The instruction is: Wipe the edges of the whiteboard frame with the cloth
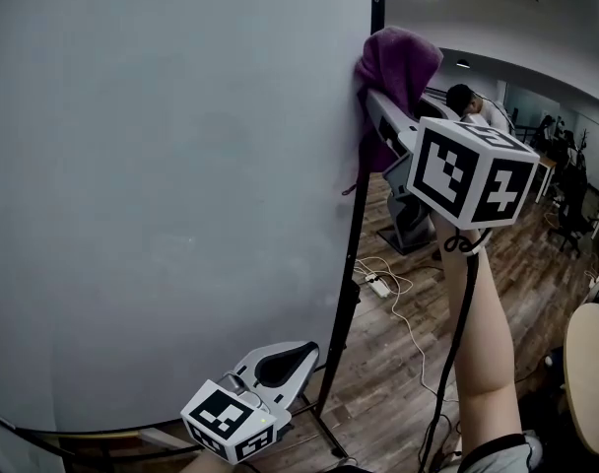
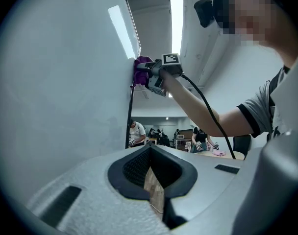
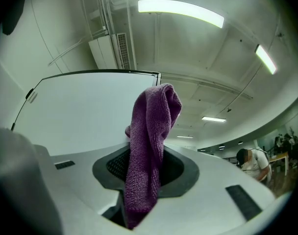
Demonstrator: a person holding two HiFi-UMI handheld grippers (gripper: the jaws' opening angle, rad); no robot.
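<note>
**Cloth held at right edge of whiteboard frame, left gripper idle**

The purple cloth is clamped in the right gripper, which is raised on an outstretched forearm. In the head view the cloth is seen bunched against the black frame on the right vertical edge of the whiteboard, high up on that edge. Part of the cloth hangs down beside the frame.

In the right gripper view the jaws of the right gripper are closed on the cloth. The cloth rises in a fold above the jaws and trails down below them. The whiteboard is seen behind it, with the fold's top just beside the upper corner of the frame. A ceiling light is visible above.

The left gripper is held low, near the bottom of the board and just beside the frame, well apart from the cloth. In the left gripper view the left gripper has its jaws brought together with nothing between them; only wood floor shows through the slit behind the tips. The right gripper and cloth are seen from there at the frame.

A black cable runs down along the forearm. A power strip lies on the wood floor beyond the board.
</note>
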